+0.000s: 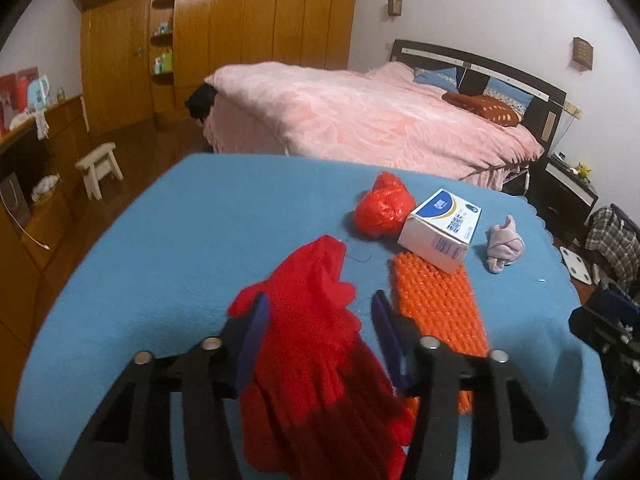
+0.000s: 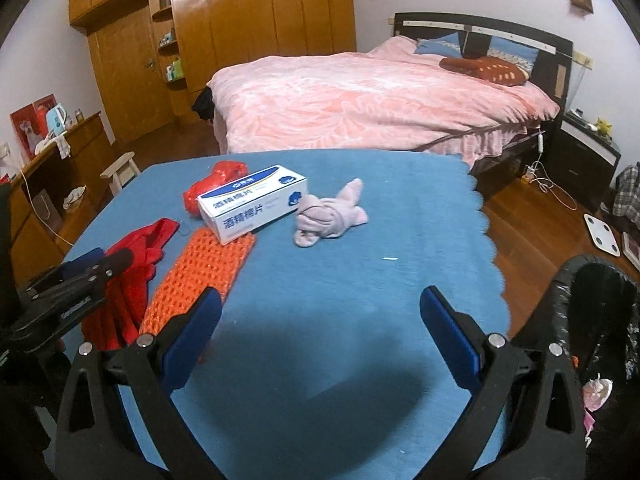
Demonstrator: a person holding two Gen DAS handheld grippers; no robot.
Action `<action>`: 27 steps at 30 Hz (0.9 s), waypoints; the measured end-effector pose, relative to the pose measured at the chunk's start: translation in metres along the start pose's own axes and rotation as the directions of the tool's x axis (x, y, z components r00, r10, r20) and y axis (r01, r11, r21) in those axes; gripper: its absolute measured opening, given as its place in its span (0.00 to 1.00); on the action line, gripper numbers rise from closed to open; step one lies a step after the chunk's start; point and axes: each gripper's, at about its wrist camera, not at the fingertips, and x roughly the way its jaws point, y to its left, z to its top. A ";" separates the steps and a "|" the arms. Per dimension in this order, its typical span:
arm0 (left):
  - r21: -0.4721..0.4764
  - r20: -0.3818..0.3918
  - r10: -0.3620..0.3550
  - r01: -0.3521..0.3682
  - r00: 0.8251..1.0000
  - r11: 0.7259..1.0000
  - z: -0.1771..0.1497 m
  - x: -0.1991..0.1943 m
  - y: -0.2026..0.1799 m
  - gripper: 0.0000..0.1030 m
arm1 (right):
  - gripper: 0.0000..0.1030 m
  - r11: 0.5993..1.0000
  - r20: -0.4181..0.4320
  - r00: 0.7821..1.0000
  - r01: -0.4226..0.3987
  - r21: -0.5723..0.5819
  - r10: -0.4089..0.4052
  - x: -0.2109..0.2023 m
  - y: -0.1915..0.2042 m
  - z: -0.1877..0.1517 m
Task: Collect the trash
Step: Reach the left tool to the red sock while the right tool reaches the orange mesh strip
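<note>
Since the red cloth [image 1: 316, 344] is a soft knit thing, it'll probably weigh next to nothing and just sag and bunch when lifted, so a pinch on a thick fold near the middle looks safer than grabbing a thin edge. It lies on the blue table cover [image 1: 168, 240] right under the left gripper [image 1: 320, 312], whose jaws stand partly open on either side of it; the pads don't look to be pressing it yet.

At about 3 o'clock from the cloth, just beside it, sits the orange foam net [image 1: 436, 300]: light, springy, crushes easily. The box [image 1: 440, 228] rests on the net's far end, stiff cardboard, so it's best taken across its narrow sides. At 12 o'clock there's a crumpled red bag [image 1: 380, 208], probably slippery plastic, touching the box. A pink wad [image 1: 502, 246] lies near the box at 2 o'clock.

The right gripper [image 2: 320, 316] hovers wide open over bare cover, holding nothing. The bin [image 2: 600, 320] with its black liner is at its 3 o'clock.
</note>
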 end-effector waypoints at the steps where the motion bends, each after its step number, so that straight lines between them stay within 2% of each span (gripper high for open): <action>1: -0.009 -0.009 -0.015 0.015 1.000 1.000 0.000 0.002 0.002 0.37 | 0.94 1.000 -0.003 1.000 -0.001 -0.004 0.001 0.001 0.001 -0.001; 4: -0.035 -0.020 -0.042 0.041 0.999 0.999 0.000 0.006 0.006 0.26 | 0.94 1.000 -0.019 1.000 -0.009 -0.013 0.008 0.008 0.005 -0.002; 8: -0.052 0.010 -0.059 0.060 0.998 0.997 0.000 -0.002 0.010 0.18 | 0.94 1.000 -0.038 0.999 -0.012 -0.023 0.011 0.015 0.012 -0.006; 15: -0.070 0.040 -0.063 0.066 0.997 0.995 0.003 -0.017 0.019 0.14 | 0.94 0.999 -0.039 0.999 -0.026 -0.032 0.025 0.018 0.020 -0.007; 18: -0.058 0.021 -0.061 0.062 0.998 0.996 0.003 -0.018 0.020 0.14 | 0.94 0.999 -0.039 0.999 -0.034 -0.039 0.033 0.020 0.025 -0.006; 19: -0.057 0.013 -0.059 0.060 0.998 0.997 0.002 -0.017 0.020 0.15 | 0.94 0.999 -0.040 0.999 -0.034 -0.041 0.032 0.021 0.026 -0.006; 21: -0.054 -0.001 -0.059 0.059 0.998 0.997 0.001 -0.015 0.019 0.27 | 0.94 0.999 -0.043 0.999 -0.029 -0.042 0.028 0.023 0.027 -0.005; 22: -0.053 -0.003 -0.059 0.058 0.998 0.997 0.001 -0.015 0.018 0.37 | 0.94 0.999 -0.043 0.999 -0.028 -0.039 0.027 0.023 0.027 -0.005; 23: -0.053 -0.003 -0.059 0.059 0.998 0.997 0.000 -0.014 0.017 0.41 | 0.94 0.999 -0.042 0.999 -0.026 -0.035 0.025 0.023 0.026 -0.005; 27: -0.045 -0.021 -0.057 0.056 0.998 0.997 -0.001 -0.006 0.012 0.44 | 0.94 0.999 -0.047 0.999 -0.020 -0.029 0.019 0.024 0.022 -0.006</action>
